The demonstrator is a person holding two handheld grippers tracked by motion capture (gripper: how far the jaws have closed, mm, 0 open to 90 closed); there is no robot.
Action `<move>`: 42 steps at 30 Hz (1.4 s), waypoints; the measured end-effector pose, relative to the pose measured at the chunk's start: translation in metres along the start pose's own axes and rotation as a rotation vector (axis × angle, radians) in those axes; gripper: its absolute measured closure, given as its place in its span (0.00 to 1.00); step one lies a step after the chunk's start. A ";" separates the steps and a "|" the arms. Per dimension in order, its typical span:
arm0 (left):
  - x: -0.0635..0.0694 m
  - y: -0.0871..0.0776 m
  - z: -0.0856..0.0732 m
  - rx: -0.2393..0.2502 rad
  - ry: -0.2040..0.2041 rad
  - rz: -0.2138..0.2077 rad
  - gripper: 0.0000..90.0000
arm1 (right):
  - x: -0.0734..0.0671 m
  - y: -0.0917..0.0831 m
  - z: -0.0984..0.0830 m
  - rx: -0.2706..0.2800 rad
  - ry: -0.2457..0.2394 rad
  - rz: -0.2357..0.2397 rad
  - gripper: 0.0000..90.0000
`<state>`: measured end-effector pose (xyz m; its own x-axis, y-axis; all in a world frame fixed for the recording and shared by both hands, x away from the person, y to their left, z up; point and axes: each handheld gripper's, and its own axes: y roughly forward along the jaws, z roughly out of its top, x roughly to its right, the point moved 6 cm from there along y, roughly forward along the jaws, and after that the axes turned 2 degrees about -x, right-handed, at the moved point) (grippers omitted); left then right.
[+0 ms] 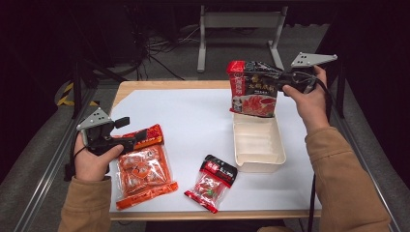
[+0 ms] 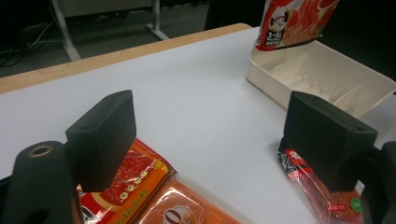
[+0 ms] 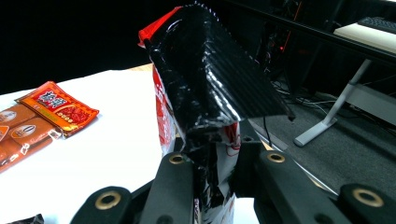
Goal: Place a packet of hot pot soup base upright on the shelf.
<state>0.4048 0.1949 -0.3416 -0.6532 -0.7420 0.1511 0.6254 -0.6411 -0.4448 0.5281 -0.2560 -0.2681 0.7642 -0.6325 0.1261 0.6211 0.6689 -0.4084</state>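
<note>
Both hands raised: right hand [image 1: 309,99] lifts pouch [image 1: 254,89].

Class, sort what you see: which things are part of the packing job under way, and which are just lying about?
In the job: black-and-red packet, right gripper, cream tray.
Lying about: orange packet, small red packet, left gripper open above the orange packet.

Dark room all around, light falling on the pale wooden table with a white sheet over its top [image 1: 193,116] at centre. Beyond it at twelve o'clock, a grey metal desk frame with two legs [image 1: 239,29] stands on grey carpet floor [image 1: 169,67]. Black cables [image 1: 159,48] tangle at eleven o'clock. Yellow-and-black hazard tape [image 1: 65,94] marks the floor at nine.
</note>
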 end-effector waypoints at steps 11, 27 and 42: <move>-0.001 0.000 0.000 0.001 -0.001 0.010 0.20 | 0.004 0.001 -0.016 -0.004 0.014 -0.003 0.90; -0.003 0.001 -0.002 -0.005 -0.005 0.015 0.19 | 0.006 0.012 -0.039 -0.004 0.047 -0.005 0.89; -0.005 0.001 -0.003 -0.010 -0.009 0.019 0.19 | 0.004 0.018 -0.051 -0.012 0.058 -0.004 0.88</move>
<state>0.4075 0.1983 -0.3456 -0.6376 -0.7556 0.1501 0.6333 -0.6250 -0.4565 0.5337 -0.2665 -0.3214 0.7503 -0.6568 0.0757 0.6217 0.6619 -0.4189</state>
